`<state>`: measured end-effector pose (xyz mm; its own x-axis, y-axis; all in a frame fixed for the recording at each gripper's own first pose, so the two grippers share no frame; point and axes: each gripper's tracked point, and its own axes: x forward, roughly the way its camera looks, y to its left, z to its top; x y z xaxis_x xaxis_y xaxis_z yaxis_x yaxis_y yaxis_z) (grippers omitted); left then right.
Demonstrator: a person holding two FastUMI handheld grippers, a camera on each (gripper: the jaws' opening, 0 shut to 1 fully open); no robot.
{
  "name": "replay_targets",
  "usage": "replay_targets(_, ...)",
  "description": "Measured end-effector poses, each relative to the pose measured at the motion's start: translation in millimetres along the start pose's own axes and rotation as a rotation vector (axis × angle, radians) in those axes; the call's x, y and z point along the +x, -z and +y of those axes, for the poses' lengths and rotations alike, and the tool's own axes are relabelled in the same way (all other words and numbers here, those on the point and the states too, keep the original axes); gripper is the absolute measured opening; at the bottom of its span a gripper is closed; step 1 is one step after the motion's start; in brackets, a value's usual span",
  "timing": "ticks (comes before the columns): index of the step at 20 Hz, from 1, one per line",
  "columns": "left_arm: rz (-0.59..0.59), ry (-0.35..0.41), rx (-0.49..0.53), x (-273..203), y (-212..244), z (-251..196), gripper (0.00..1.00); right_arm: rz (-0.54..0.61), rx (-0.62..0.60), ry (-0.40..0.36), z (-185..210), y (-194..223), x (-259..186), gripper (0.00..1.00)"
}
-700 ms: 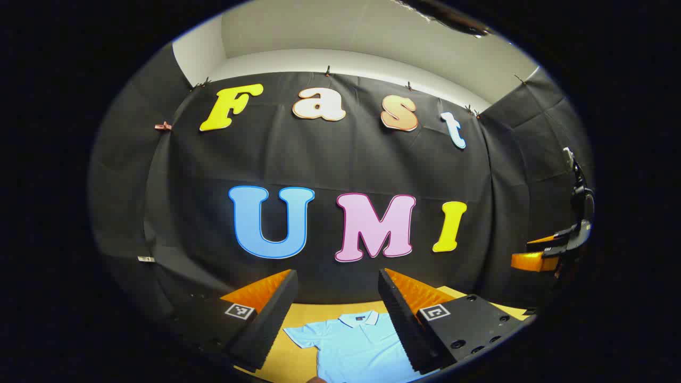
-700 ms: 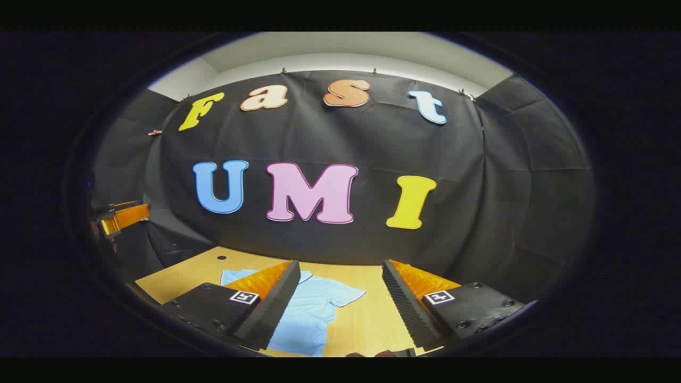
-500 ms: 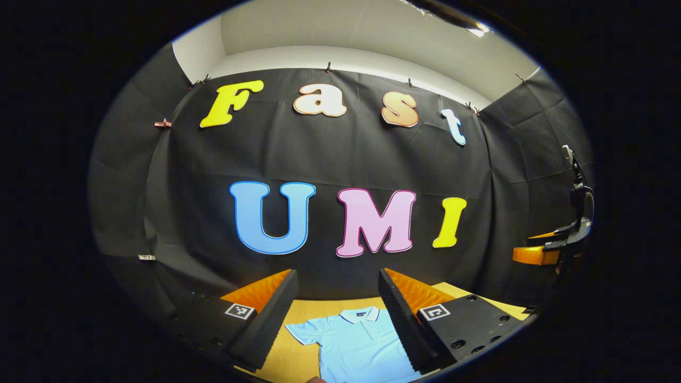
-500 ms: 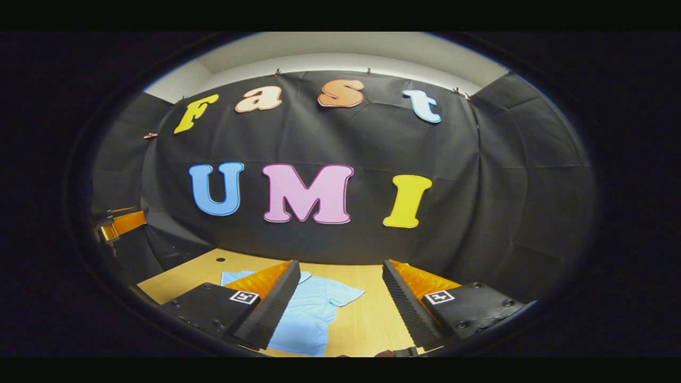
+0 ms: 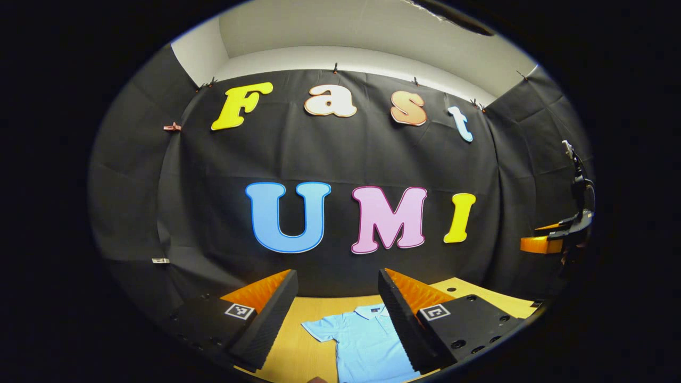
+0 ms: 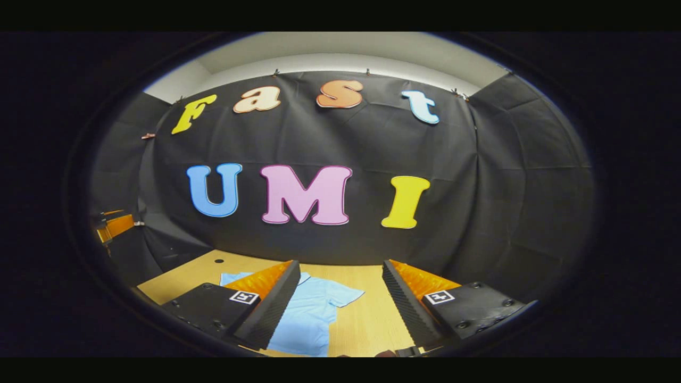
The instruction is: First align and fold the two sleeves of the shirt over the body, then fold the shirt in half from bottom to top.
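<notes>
Blue shirt [image 5: 367,340] lies flat on the wooden table [image 6: 367,319]; left gripper [image 5: 338,306] and right gripper [image 6: 340,298] both spread wide, grasping nothing

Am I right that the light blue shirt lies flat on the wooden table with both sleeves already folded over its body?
Not quite: the shirt lies flat on the table, but its sleeves are still spread out, as the right gripper view shows.

The shirt [image 5: 367,340] lies flat on the tabletop [image 5: 298,356] near its far edge (collar toward the booth wall [image 5: 340,154]), sleeves spread sideways.
</notes>
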<state>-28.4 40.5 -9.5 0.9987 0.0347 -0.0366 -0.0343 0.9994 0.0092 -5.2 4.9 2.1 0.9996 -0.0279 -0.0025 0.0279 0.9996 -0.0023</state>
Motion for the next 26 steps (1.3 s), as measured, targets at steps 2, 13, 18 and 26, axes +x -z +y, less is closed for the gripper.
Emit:
replay_targets(2,0.007,0.002,-0.013,-3,3,4,0.96,0.009,-0.014,-0.009,5,4,-4,0.96)
replay_targets(13,0.052,-0.007,0.069,-3,12,24,0.97,0.125,-0.003,-0.061,13,46,32,0.96)
replay_targets(18,0.128,-0.066,0.032,24,36,13,0.97,0.364,0.018,-0.153,12,135,106,0.97)
replay_targets(26,0.279,-0.21,-0.009,88,79,-32,0.97,0.615,0.026,-0.282,-10,274,263,0.97)
